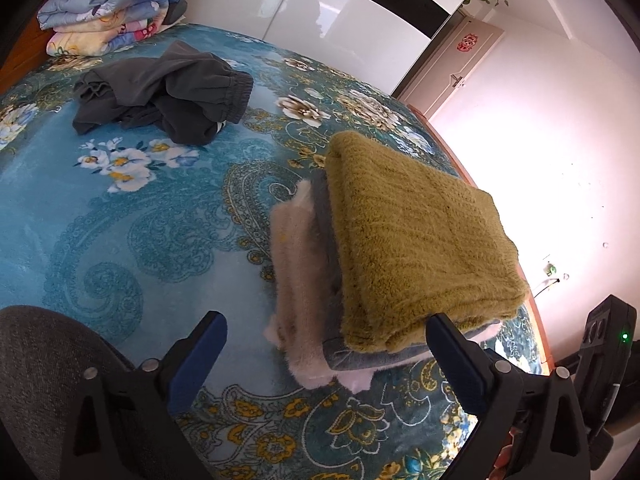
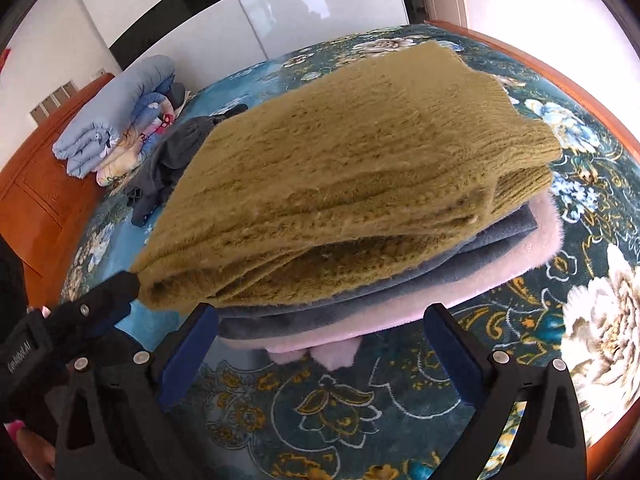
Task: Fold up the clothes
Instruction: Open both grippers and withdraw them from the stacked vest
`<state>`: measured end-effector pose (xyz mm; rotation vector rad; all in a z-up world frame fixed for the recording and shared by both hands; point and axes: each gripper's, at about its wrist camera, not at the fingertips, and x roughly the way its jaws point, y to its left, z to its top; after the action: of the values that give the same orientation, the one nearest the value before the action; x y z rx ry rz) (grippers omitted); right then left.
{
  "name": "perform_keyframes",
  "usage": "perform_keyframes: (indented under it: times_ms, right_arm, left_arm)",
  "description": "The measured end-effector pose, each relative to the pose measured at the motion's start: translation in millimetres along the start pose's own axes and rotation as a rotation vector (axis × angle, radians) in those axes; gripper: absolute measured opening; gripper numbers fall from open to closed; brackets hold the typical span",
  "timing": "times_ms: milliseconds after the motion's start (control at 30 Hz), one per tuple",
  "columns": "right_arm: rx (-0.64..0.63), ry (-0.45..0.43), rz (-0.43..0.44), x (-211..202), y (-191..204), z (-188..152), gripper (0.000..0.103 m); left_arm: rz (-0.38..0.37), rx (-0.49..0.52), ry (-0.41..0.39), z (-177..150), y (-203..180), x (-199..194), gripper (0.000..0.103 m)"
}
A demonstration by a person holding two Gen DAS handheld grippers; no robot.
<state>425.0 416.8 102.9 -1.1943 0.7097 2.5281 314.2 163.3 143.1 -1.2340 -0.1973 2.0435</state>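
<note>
A stack of folded clothes lies on the bed: an olive knit sweater (image 1: 416,236) on top, a grey-blue garment (image 1: 324,216) under it, a pale pink fluffy garment (image 1: 292,276) at the bottom. The stack also shows in the right wrist view, with the sweater (image 2: 360,168), the grey-blue layer (image 2: 400,284) and the pink layer (image 2: 500,276). A crumpled dark grey garment (image 1: 168,92) lies unfolded farther back on the bed. My left gripper (image 1: 326,360) is open and empty at the stack's near edge. My right gripper (image 2: 320,344) is open and empty just in front of the stack.
The bed has a teal floral cover (image 1: 120,220). Folded quilts (image 1: 116,4) are piled at the headboard (image 2: 44,184). A white glossy wardrobe (image 1: 340,12) stands behind the bed. The bed's wooden edge (image 2: 580,92) runs along the right. The left gripper's body (image 2: 60,336) shows at the right wrist view's left.
</note>
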Motion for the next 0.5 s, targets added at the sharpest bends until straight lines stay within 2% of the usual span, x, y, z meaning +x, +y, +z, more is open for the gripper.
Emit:
perform_keyframes:
  times_ms: [133,500]
  right_arm:
    - [0.013,0.022,-0.02,3,3,-3,0.102]
    - [-0.018,0.052,-0.155,13,9,-7,0.102]
  left_arm:
    - [-0.009,-0.004,0.025,-1,2,4,0.103]
    - [0.048,0.019,0.138,-11,-4,28,0.103]
